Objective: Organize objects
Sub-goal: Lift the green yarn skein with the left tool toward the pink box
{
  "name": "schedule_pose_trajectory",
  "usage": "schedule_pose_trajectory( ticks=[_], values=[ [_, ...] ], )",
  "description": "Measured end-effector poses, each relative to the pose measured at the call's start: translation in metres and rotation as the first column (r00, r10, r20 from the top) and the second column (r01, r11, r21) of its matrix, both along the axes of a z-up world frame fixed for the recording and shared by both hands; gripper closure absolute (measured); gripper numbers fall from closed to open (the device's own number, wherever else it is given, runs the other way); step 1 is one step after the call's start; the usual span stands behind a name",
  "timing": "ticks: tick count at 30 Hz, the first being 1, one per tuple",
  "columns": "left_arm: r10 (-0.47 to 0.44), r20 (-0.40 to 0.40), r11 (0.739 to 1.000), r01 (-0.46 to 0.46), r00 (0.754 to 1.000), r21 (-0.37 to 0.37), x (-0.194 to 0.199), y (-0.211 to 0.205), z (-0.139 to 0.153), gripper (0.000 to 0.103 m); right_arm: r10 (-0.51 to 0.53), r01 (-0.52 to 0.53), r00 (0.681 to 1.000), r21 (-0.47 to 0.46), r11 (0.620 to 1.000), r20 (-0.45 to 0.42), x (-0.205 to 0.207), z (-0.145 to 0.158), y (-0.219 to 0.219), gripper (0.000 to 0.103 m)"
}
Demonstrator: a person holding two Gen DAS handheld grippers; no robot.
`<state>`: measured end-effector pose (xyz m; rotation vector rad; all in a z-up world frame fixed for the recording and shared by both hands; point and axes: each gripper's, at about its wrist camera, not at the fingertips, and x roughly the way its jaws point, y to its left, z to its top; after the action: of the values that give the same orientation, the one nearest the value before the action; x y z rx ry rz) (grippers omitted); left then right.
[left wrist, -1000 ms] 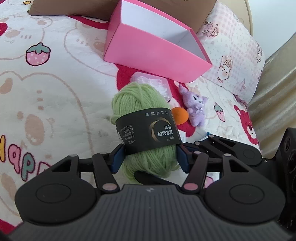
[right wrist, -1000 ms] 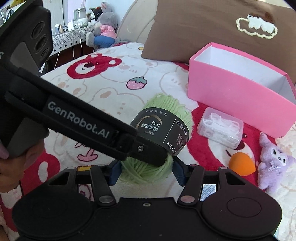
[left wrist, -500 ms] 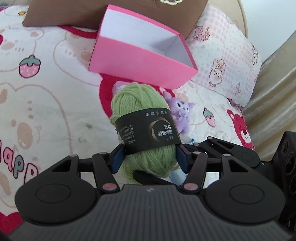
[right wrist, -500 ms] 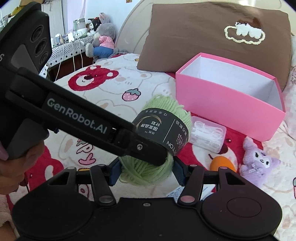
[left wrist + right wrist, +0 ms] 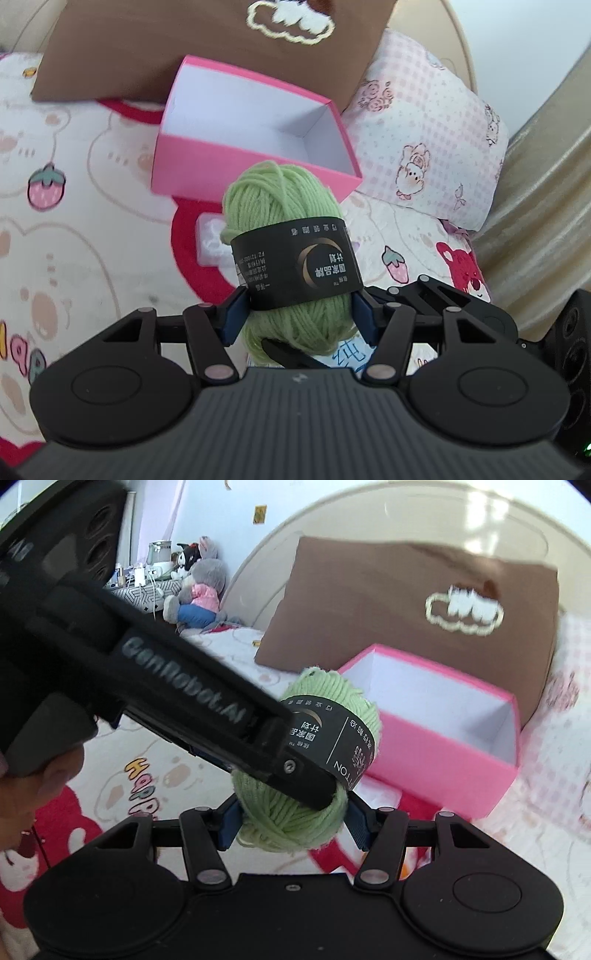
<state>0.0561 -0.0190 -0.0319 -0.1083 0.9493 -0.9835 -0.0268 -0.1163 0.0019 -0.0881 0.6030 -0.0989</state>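
The green yarn ball (image 5: 286,254) is being held in the air by both grippers at once. The left gripper (image 5: 299,314) is being squeezed onto the ball, with one blue pad on each side of the soft wool, just under the black paper band (image 5: 295,267). The right gripper (image 5: 291,818) is being pressed onto the lower end of the same ball, again with a pad on each side. Two grips are likely being used because the ball is fat and squashy, so it is being kept from slipping or rolling out.

In the right wrist view, the black body of the left gripper is being reached across from the left, over the top of the ball.

The pink box (image 5: 236,173) is being kept open just ahead of the grippers and a bit below them, on the bed cover (image 5: 92,229). Its white inside looks bare, so the yarn is probably being carried there to be tidied away. A brown pillow (image 5: 207,48) is being leaned up behind the box, and a checked pillow (image 5: 428,147) is lying to its right. A small clear case (image 5: 212,245) is being left on the cover below the ball, to the left of the left gripper's pads.
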Motion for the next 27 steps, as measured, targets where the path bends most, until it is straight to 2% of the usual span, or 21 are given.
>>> schedule_pose_trajectory(
  ticks=[8,11,16,20,24,27],
  values=[
    [-0.007,0.036,1.000,0.007,0.999,0.016,0.000,-0.014,0.022,0.045,-0.004,0.004,1.000,-0.020,1.000,0.018,0.001,0.016,-0.009,0.040],
    [-0.004,0.038,0.999,0.003,0.999,0.039,0.003,-0.020,0.033,0.045,-0.018,0.018,0.999,0.022,1.000,0.029,0.002,0.022,-0.014,0.040],
    [-0.002,0.026,1.000,0.001,1.000,0.028,0.011,-0.020,0.045,0.044,-0.043,0.038,0.998,0.102,0.994,0.046,0.006,0.033,-0.023,0.040],
    [0.002,-0.010,0.999,-0.001,1.000,0.032,0.024,-0.027,0.059,0.044,-0.035,0.031,0.999,0.097,0.995,0.034,0.016,0.045,-0.028,0.040],
    [0.003,-0.002,0.999,-0.003,1.000,0.048,0.031,-0.040,0.068,0.045,-0.049,0.046,0.999,0.147,0.988,0.018,0.029,0.053,-0.044,0.041],
    [-0.003,0.029,0.999,0.002,1.000,0.053,0.033,-0.050,0.075,0.045,-0.065,0.059,0.997,0.148,0.987,0.035,0.034,0.057,-0.051,0.041]
  ],
)
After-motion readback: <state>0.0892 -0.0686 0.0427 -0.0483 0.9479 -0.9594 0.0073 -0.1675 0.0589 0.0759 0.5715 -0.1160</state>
